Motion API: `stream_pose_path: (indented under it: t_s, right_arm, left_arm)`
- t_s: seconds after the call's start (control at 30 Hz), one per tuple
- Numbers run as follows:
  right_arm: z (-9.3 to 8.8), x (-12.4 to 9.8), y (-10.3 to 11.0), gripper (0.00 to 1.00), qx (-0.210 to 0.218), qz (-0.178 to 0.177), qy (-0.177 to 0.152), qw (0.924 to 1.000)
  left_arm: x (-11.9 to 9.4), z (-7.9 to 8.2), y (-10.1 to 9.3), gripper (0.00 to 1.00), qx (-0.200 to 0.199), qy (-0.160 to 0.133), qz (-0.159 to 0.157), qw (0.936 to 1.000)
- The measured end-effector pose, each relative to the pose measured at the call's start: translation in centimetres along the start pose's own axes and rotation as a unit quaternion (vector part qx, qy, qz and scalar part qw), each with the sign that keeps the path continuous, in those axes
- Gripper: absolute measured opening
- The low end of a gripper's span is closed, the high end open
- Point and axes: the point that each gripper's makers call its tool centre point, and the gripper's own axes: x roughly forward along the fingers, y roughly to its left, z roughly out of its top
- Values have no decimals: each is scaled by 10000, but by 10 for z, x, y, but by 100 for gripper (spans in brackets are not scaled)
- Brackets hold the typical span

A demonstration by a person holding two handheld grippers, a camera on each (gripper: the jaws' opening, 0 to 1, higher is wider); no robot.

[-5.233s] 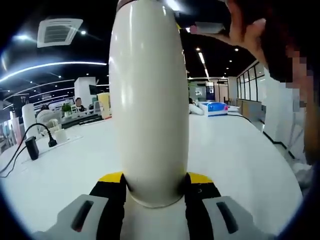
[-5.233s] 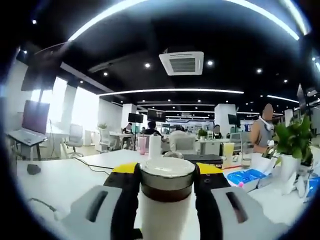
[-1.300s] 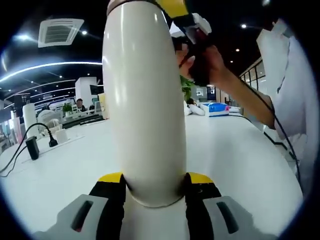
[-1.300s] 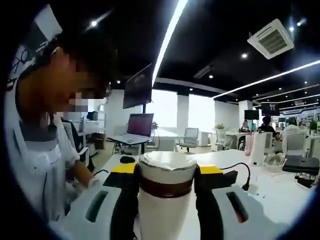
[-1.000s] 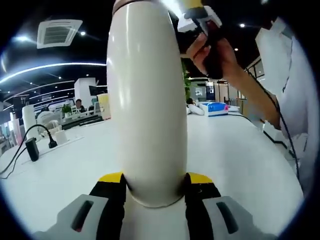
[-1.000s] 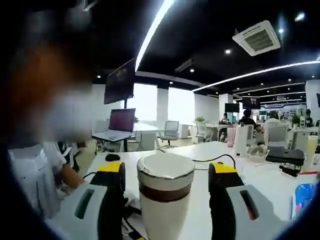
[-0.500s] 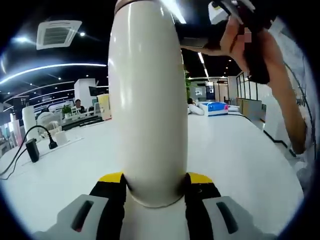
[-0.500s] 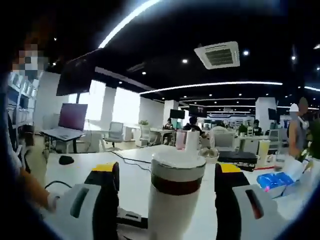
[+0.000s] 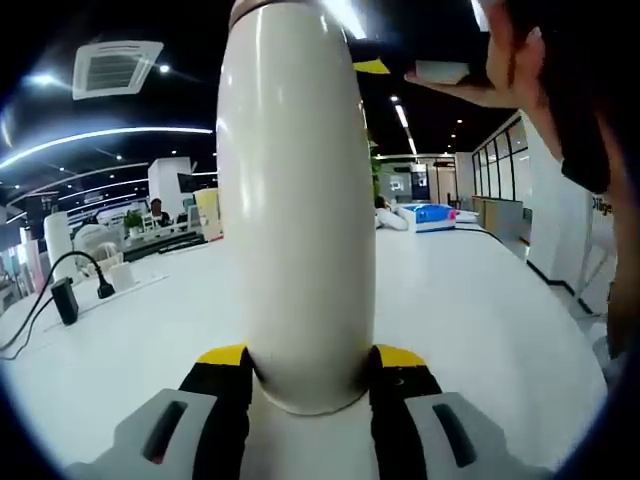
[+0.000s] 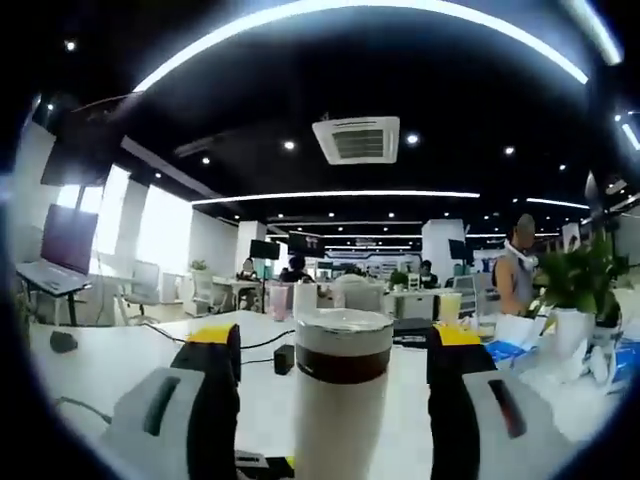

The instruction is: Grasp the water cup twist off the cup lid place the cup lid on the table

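Two tongs: left (image 9: pixel 305 385) clamps the smooth cream water cup (image 9: pixel 295 200), right (image 10: pixel 335 400) gapes around its cup lid (image 10: pixel 343 345) (brown-banded)

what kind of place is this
Most likely an open-plan office: long white tables, a laptop at a desk by the windows, a ceiling air-conditioning vent, and people standing among further desks.
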Motion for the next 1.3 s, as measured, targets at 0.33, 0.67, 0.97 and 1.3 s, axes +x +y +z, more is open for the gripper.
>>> stream_pose_path:
  t_s: [0.33,0.67,0.97,1.3]
  right_arm:
    - [0,3,-3,64,1,-158,2,9999]
    - [-3,13,-5,52,-15,-147,27,9999]
    - [-2,12,-9,45,-112,-209,-7,9997]
    - [-3,11,-8,45,-111,205,86,9997]
  left_arm:
    - [0,0,0,47,8,-5,4,10000]
    - [0,-1,0,47,7,-7,9,10000]
    - [1,-1,2,47,7,-7,10,10000]
    - [1,-1,3,47,19,-11,26,10000]
